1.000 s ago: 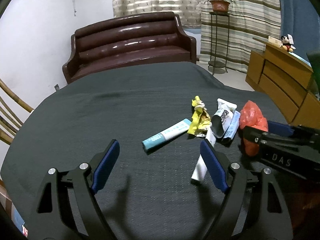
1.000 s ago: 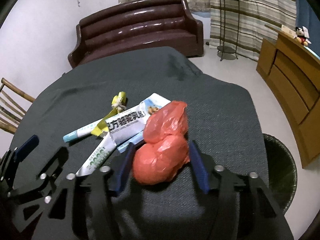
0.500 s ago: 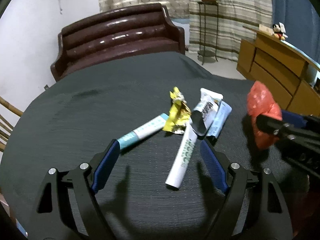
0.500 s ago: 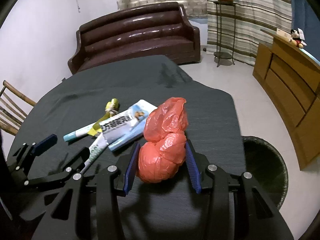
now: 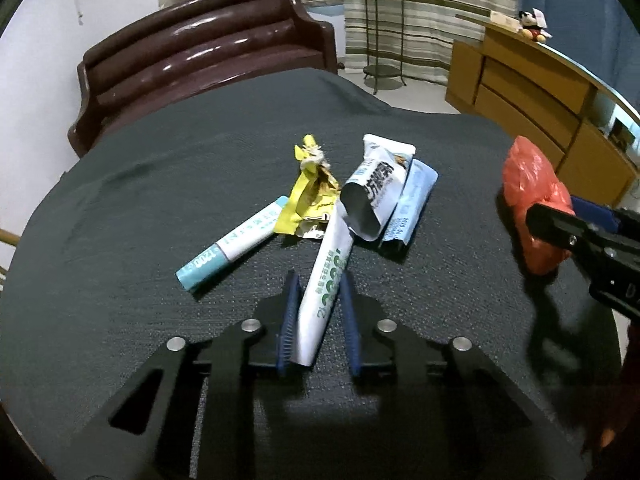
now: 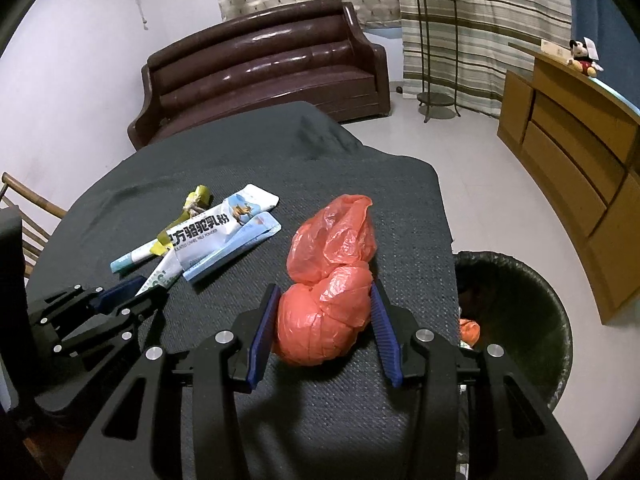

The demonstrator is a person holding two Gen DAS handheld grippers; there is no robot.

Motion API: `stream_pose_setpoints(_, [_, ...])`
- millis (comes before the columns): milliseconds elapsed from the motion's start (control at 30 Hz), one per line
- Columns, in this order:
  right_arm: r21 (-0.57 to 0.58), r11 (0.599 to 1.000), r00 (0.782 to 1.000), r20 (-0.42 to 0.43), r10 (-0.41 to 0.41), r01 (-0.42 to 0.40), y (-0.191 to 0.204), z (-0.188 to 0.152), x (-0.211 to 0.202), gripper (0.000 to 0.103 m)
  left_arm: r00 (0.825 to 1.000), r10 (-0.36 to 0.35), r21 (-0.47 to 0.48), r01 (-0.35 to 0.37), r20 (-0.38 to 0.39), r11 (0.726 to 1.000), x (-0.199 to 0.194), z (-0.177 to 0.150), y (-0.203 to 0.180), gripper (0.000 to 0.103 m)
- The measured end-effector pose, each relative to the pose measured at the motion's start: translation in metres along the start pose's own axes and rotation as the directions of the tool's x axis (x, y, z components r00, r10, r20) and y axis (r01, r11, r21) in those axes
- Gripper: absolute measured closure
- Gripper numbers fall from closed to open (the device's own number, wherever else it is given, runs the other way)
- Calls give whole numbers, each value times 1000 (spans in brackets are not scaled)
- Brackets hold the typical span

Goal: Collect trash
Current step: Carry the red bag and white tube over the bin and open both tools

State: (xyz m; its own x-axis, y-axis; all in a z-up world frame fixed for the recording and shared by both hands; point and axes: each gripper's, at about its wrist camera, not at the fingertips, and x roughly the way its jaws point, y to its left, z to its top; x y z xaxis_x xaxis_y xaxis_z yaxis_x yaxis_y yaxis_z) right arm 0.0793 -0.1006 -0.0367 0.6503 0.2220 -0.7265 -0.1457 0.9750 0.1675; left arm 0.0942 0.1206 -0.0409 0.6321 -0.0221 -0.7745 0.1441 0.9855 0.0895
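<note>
Over dark-clothed bench (image 5: pixel 120 208), left fingers (image 5: pixel 318 320) just closing on white sachet (image 5: pixel 326 280), right fingers (image 6: pixel 324 320) pinching red bag (image 6: pixel 328 300), needing carrying to bin (image 6: pixel 516 280).

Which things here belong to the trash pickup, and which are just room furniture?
Job: white-green sachet in left hand-held gripper; red plastic bag in right hand-held gripper; yellow wrapper; teal-white sachet; bin.
Idle: sofa; plant stand; cabinet.
</note>
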Motion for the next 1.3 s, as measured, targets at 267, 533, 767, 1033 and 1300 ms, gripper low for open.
stream_pose_setpoints(267, [-4, 1000, 1000, 9, 2, -1, -4, -4, -1, 58, 1000, -17, -22, 17, 26, 1000, -9, -8, 1, 93])
stream_pose_setpoints(533, [-12, 1000, 1000, 28, -6, 6, -6, -7, -11, 58, 996, -22, -75, 29, 87, 997, -31, -12, 2, 93])
stream_pose_setpoints(767, [-26, 999, 998, 60, -37, 39, -12, -10, -25, 58, 987, -30, -114, 48, 159, 992, -53, -8, -6, 93])
stream_pose_setpoints(1033, [-9, 995, 991, 92, -99, 100, -42, -15, -44, 58, 977, -93, -72, 108, 190, 992, -62, 1, -41, 93])
stream_pose_setpoints(1300, [34, 986, 980, 105, -168, 166, -84, -20, -61, 58, 968, -154, -12, 160, 196, 987, -59, 10, -88, 93])
